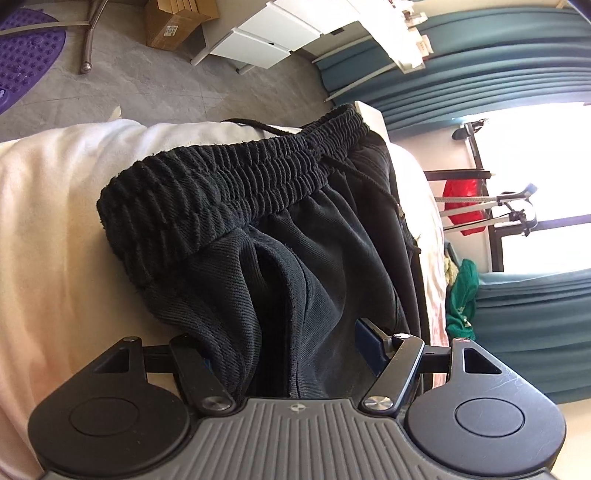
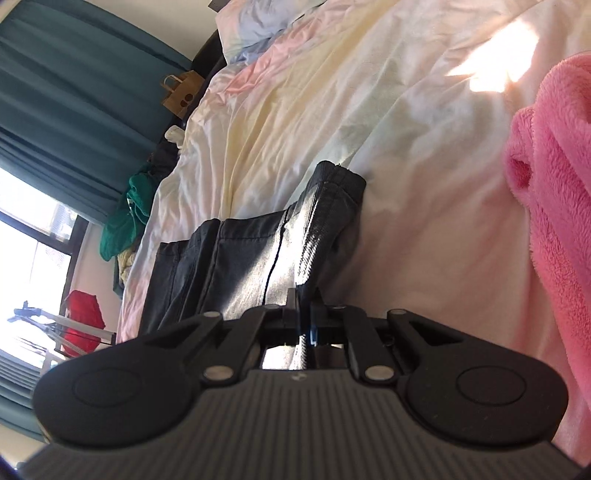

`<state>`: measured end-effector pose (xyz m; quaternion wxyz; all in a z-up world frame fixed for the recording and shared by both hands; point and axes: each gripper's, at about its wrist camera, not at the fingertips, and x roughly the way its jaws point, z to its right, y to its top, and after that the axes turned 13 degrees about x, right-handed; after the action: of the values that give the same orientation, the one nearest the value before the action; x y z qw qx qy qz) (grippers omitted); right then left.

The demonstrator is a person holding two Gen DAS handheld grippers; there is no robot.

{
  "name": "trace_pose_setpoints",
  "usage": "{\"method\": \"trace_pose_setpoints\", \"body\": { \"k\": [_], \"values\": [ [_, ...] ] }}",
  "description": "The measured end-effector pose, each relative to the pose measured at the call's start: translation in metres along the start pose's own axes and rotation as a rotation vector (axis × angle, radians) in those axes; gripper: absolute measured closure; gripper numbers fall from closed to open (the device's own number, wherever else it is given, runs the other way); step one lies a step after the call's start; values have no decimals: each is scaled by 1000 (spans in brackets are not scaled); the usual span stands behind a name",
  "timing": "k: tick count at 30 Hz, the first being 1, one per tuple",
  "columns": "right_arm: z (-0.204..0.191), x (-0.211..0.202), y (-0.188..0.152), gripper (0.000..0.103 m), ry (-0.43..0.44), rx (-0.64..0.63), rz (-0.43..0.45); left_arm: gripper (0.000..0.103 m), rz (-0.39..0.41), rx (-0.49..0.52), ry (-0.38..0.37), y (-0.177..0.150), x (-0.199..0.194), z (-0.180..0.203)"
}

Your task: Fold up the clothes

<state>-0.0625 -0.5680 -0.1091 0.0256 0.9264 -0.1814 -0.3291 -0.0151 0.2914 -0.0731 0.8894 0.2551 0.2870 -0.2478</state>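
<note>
On the bed (image 2: 424, 229), over its pale rumpled sheet, there's a pair of black shorts (image 1: 295, 229) spread out, ribbed elastic waistband (image 1: 229, 181) bunched up with the drawstring (image 1: 255, 123) trailing off it onto the sheet. The left hand-held gripper (image 1: 291, 354) sits right at the fabric below the waistband, jaws partly apart with a thick fold of the shorts pushed in between them. The blue pad on one side looks clear of the cloth and the other finger is buried in it, so can't really tell if it's pinching. The right hand-held gripper (image 2: 303, 314) is at the hem end of the shorts (image 2: 258, 251), jaws squeezed nearly together with a thin edge of the black cloth caught between them. Just beside that end, a fluffy pink blanket (image 2: 561, 192) lies on the sheet. Past the bed: teal curtains (image 1: 480, 62), a bright window, something red on a rack (image 1: 465, 206), white drawers (image 1: 266, 40), a cardboard box (image 1: 173, 22) on the grey floor
</note>
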Motion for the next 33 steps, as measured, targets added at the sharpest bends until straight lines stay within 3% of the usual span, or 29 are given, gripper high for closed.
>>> {"method": "trace_pose_setpoints", "body": {
  "k": [4, 6, 8, 11, 16, 18, 20, 23, 27, 31, 33],
  "values": [
    [2, -5, -1, 94, 50, 10, -20, 56, 28, 8, 17, 0, -1, 0],
    [0, -11, -3, 94, 73, -12, -21, 78, 50, 8, 1, 1, -6, -4],
    [-2, -15, -4, 95, 97, -33, -19, 90, 91, 5, -55, 2, -10, -6],
    [-3, -10, -3, 95, 82, -29, -28, 90, 129, 29, -118, 2, -16, -3],
    [0, -3, -4, 94, 36, 5, -52, 86, 114, 52, -92, 2, -16, 4],
    [-2, -2, -5, 93, 27, -11, -49, 65, 98, 42, -80, 3, -13, 4],
    [-4, 1, -6, 92, 4, -26, -50, 50, 77, 28, -59, 6, -9, 3],
    [-2, 8, -7, 92, -33, -17, -61, 45, 23, -15, -27, 9, 3, -2],
    [0, 18, -7, 92, -71, -7, -54, 45, 0, -78, -35, 10, 12, -12],
    [-3, 22, -10, 92, -67, -31, -25, 48, -1, -54, -29, 11, 16, -9],
    [-6, 22, -11, 93, -53, -60, 0, 59, 3, -41, -12, 11, 17, -7]
  ]
}}
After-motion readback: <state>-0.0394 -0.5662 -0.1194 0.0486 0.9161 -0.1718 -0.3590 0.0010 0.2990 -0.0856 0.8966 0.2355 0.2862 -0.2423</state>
